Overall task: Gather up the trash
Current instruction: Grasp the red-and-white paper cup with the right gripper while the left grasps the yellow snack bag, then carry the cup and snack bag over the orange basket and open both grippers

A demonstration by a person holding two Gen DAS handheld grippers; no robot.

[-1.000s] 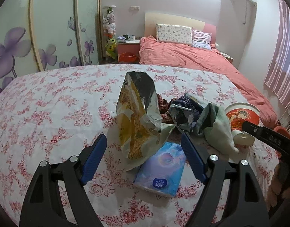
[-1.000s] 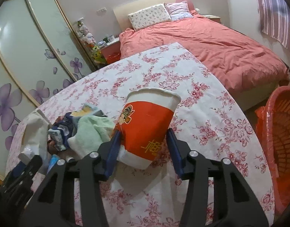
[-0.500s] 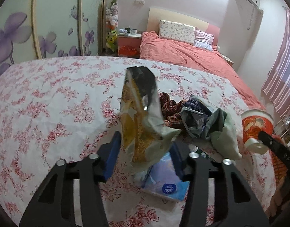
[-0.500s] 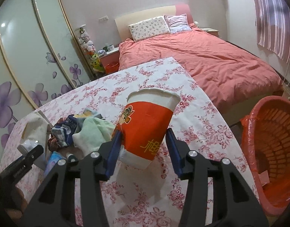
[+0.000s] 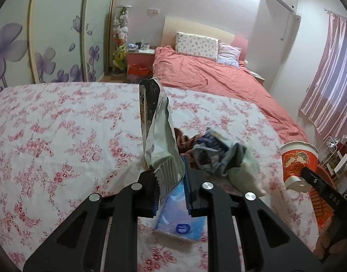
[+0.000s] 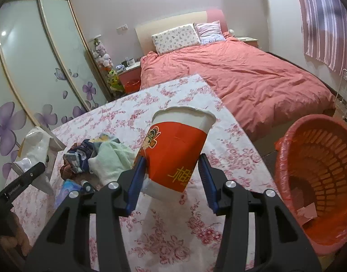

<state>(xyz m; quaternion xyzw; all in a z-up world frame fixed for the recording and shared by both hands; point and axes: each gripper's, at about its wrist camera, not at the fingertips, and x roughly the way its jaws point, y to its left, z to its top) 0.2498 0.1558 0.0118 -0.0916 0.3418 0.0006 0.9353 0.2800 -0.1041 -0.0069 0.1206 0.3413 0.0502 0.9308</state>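
Beside coral bed [image 6: 241, 72], floral tablecloth [image 5: 60, 124]

A home bedroom: a made bed [image 6: 241, 74] with pillows [image 6: 175, 37], a flower-printed sliding wardrobe [image 5: 49, 43], a nightstand [image 5: 140, 56] and pink curtains [image 5: 331, 74].

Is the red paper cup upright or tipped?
Tipped: the red paper cup leans, rim up and rightward, clamped in the right tool.

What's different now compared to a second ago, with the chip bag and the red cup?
The left gripper has just been closing its jaws and now pinches the foil snack bag by its bottom edge. The right gripper carried the red paper cup toward the orange basket. Its grip is unchanged; the tissue pack stayed put.
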